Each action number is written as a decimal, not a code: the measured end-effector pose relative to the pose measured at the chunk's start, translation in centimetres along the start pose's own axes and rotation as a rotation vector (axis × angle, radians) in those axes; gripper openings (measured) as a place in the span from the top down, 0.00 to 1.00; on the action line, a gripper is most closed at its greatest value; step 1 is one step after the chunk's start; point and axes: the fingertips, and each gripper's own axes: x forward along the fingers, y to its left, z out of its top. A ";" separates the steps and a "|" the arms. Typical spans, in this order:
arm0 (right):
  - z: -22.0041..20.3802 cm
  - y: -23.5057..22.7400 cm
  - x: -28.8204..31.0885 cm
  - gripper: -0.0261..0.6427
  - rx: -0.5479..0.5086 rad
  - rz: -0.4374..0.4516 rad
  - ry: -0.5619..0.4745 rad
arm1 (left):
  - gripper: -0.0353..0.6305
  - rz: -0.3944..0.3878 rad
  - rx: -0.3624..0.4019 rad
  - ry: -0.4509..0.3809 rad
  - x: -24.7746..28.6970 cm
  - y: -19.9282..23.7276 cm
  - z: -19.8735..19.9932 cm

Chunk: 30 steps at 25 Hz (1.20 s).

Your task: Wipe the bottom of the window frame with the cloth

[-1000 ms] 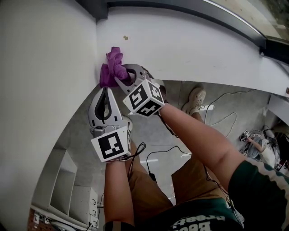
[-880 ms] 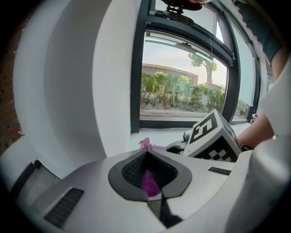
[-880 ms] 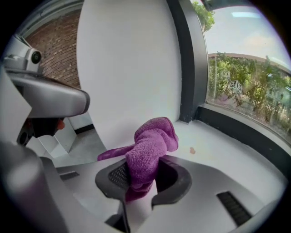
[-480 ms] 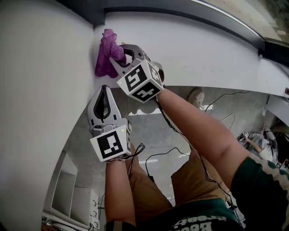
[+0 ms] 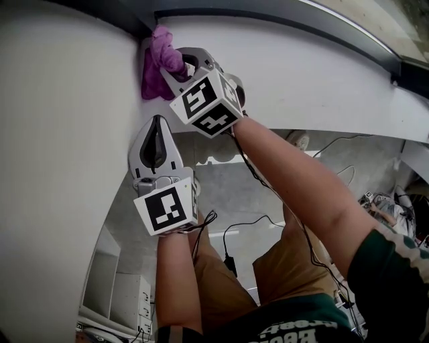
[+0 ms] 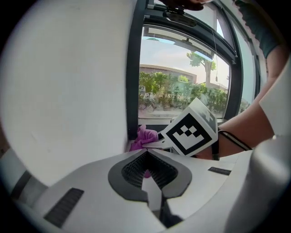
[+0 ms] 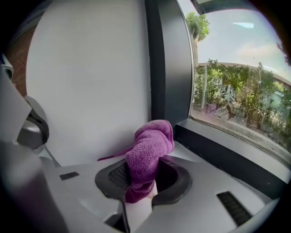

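My right gripper [image 5: 173, 65] is shut on a bunched purple cloth [image 5: 158, 59], which presses into the corner where the white side wall meets the dark window frame [image 5: 281, 19]. In the right gripper view the cloth [image 7: 148, 150] sticks up from between the jaws of the right gripper [image 7: 140, 183], just short of the frame's dark bottom rail [image 7: 227, 157]. My left gripper [image 5: 155, 126] hangs below and nearer to me, shut and holding nothing. From the left gripper [image 6: 146, 154] I see the cloth [image 6: 143, 136] ahead, beside the right gripper's marker cube [image 6: 191, 132].
A wide white sill [image 5: 301, 74] runs right under the frame. The white side wall [image 5: 60, 134] closes the left. Beyond the glass are trees and buildings [image 7: 241, 100]. Below lie floor cables [image 5: 248, 224] and a white shelf unit [image 5: 117, 295].
The right gripper has carried the cloth further away along the wall, up into the frame's corner. The left gripper has stayed almost in place.
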 end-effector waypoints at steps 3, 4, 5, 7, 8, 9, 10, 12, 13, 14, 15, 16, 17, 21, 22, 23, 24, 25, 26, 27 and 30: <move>-1.1 -0.6 -0.2 0.81 -0.010 -0.027 0.035 | 0.94 0.000 0.007 0.000 0.5 0.0 0.5; -1.5 -1.0 -0.3 0.81 -0.006 -0.036 0.043 | 0.94 0.001 0.004 -0.003 0.7 -0.1 0.8; -1.8 -1.5 -0.6 0.81 0.002 -0.044 0.047 | 0.94 0.000 0.002 -0.007 0.9 -0.3 1.0; -2.2 -2.4 -1.2 0.81 0.016 -0.055 0.047 | 0.94 -0.008 0.009 -0.009 1.4 -1.0 1.3; -2.3 -2.8 -1.6 0.81 0.020 -0.060 0.046 | 0.94 -0.014 0.016 -0.007 1.6 -1.4 1.4; -2.6 -3.3 -2.0 0.81 0.024 -0.065 0.047 | 0.94 -0.020 0.023 -0.004 1.9 -1.8 1.4; -2.9 -3.7 -2.5 0.81 0.028 -0.071 0.049 | 0.94 -0.026 0.029 -0.001 2.1 -2.3 1.5; -4.0 -4.6 -3.5 0.81 0.035 -0.082 0.061 | 0.94 -0.037 0.030 0.002 2.5 -3.3 1.7; -4.5 -5.1 -4.1 0.81 0.039 -0.088 0.067 | 0.94 -0.042 0.028 0.003 2.7 -4.0 1.9; -5.1 -5.7 -4.6 0.81 0.043 -0.095 0.072 | 0.94 -0.049 0.030 0.002 2.8 -4.6 2.0; -5.6 -6.3 -5.2 0.81 0.048 -0.106 0.076 | 0.94 -0.059 0.035 0.001 3.0 -5.4 2.2; -6.1 -6.9 -5.8 0.81 0.055 -0.117 0.079 | 0.94 -0.069 0.041 0.000 3.3 -6.1 2.4; -6.5 -7.6 -6.4 0.81 0.062 -0.127 0.082 | 0.94 -0.079 0.047 -0.001 3.5 -6.9 2.5; -8.3 -10.1 -9.0 0.81 0.078 -0.156 0.089 | 0.94 -0.110 0.068 -0.007 4.1 -10.2 3.1; -8.9 -10.7 -9.8 0.81 0.083 -0.166 0.091 | 0.94 -0.121 0.074 -0.010 4.3 -11.1 3.3; -9.4 -11.3 -10.5 0.81 0.087 -0.176 0.094 | 0.94 -0.131 0.081 -0.014 4.5 -12.0 3.5; -10.0 -11.9 -11.2 0.81 0.093 -0.185 0.098 | 0.94 -0.138 0.087 -0.018 4.6 -12.8 3.6; -10.6 -12.4 -11.9 0.81 0.098 -0.192 0.101 | 0.94 -0.144 0.092 -0.021 4.7 -13.6 3.8; -11.2 -12.9 -12.5 0.81 0.103 -0.198 0.106 | 0.94 -0.149 0.098 -0.025 4.8 -14.4 3.9; -11.8 -13.3 -13.2 0.81 0.106 -0.204 0.112 | 0.94 -0.155 0.105 -0.028 4.9 -15.2 4.0; -13.4 -14.7 -15.0 0.81 0.107 -0.213 0.120 | 0.94 -0.174 0.126 -0.037 5.3 -17.6 4.4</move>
